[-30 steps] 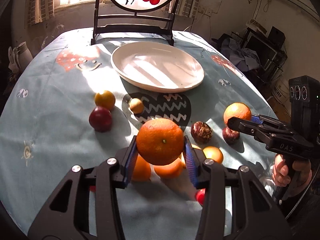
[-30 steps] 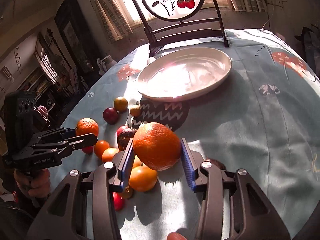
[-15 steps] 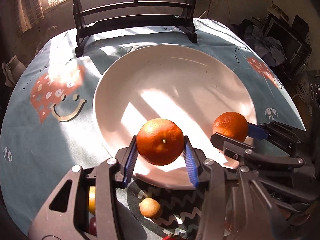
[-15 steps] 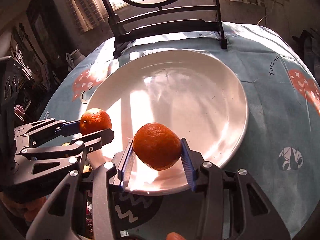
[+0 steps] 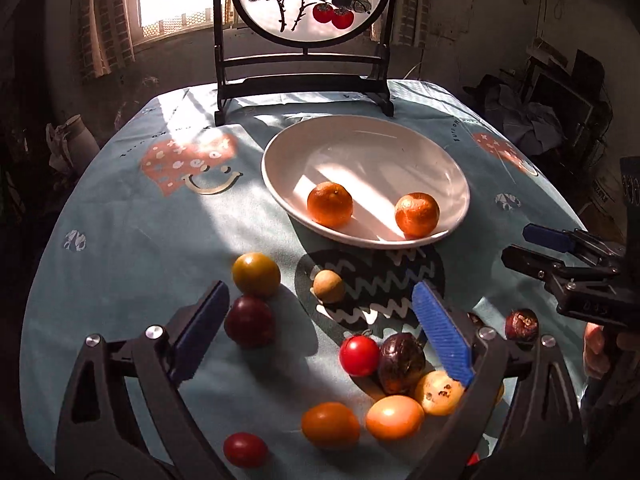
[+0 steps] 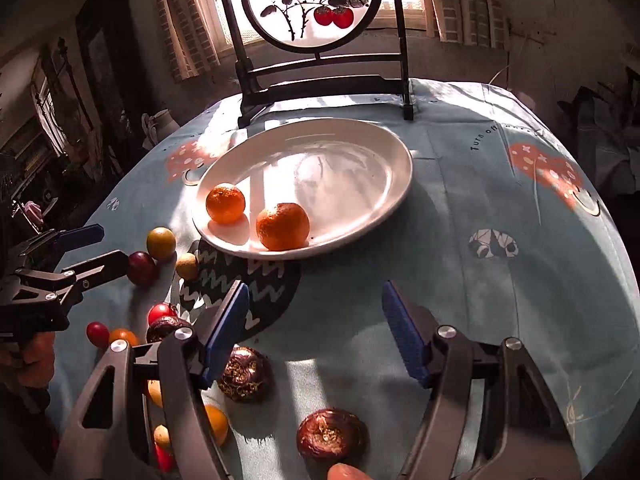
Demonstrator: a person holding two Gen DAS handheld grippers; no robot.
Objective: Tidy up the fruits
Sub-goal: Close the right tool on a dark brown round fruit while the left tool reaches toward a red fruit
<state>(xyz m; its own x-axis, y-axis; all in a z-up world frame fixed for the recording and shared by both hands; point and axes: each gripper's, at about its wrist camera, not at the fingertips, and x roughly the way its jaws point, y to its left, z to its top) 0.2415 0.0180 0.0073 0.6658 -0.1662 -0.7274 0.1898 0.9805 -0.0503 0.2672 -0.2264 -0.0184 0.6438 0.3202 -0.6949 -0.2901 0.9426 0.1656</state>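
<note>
Round table under a pale blue printed tablecloth (image 5: 132, 216), lit by slanting sun. White plate (image 5: 360, 140) toward the far side, in front of a dark wooden stand with a round painted panel (image 5: 308, 0). On the plate's near half, two oranges apart from each other: one (image 5: 330, 204) to the left, the other (image 5: 417, 214) close to the near rim. Held low over the table in front of the plate, the left gripper (image 5: 320, 330), blue pads spread wide with nothing between them. Likewise wide apart and holding nothing, the right gripper (image 6: 314, 330).

Loose on the cloth near the left gripper: a yellow-green fruit (image 5: 256, 274) touching a dark red plum (image 5: 249, 321), a small tan fruit (image 5: 329, 286) on a black zigzag patch, a red tomato (image 5: 359, 355) against a wrinkled purple fruit (image 5: 401, 362), plus several orange and yellow fruits and another small tomato (image 5: 245, 449) nearer the camera. Near the right gripper, two more wrinkled dark fruits (image 6: 245, 374) (image 6: 332, 434).
</note>
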